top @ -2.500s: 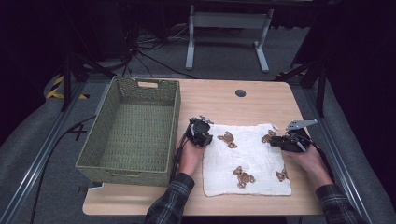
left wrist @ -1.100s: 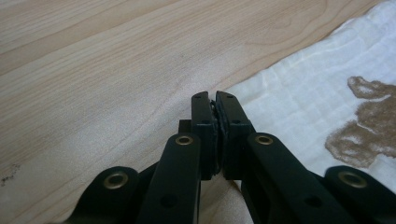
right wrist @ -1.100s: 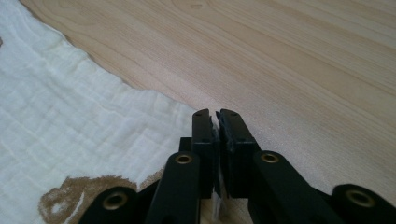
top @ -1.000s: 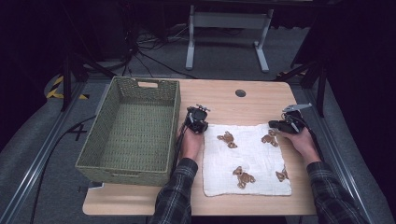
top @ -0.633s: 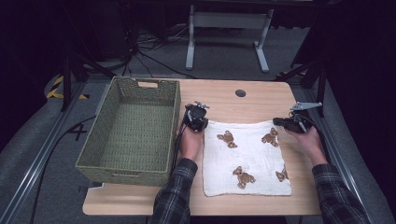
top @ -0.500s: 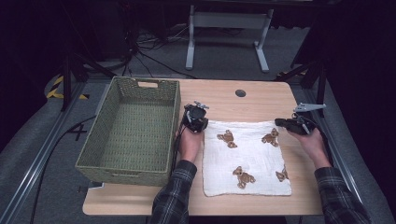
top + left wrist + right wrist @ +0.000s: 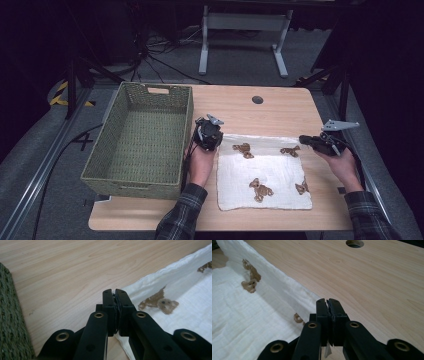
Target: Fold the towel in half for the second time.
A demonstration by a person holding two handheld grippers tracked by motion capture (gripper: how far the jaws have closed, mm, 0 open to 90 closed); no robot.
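Observation:
A white cloth (image 7: 265,175) printed with brown bears lies flat on the wooden table (image 7: 250,112). My left gripper (image 7: 218,141) is at the cloth's far left corner, next to the basket. In the left gripper view the left gripper (image 7: 115,293) has its jaws pressed together, with the cloth (image 7: 180,287) running under them and a white strip showing between them. My right gripper (image 7: 303,140) is at the far right corner. In the right gripper view the right gripper (image 7: 327,301) is also shut, and the cloth (image 7: 239,312) edge leads into its jaws.
A green woven basket (image 7: 100,165) stands empty on the table's left part, close to my left hand. A round cable hole (image 7: 257,99) sits in the tabletop beyond the cloth. A metal stand (image 7: 242,22) and cables lie on the floor behind.
Both hands have moved toward the far side of the table, the right one also outward. The cloth's far edge has gone with them, and the cloth now lies longer and flatter.

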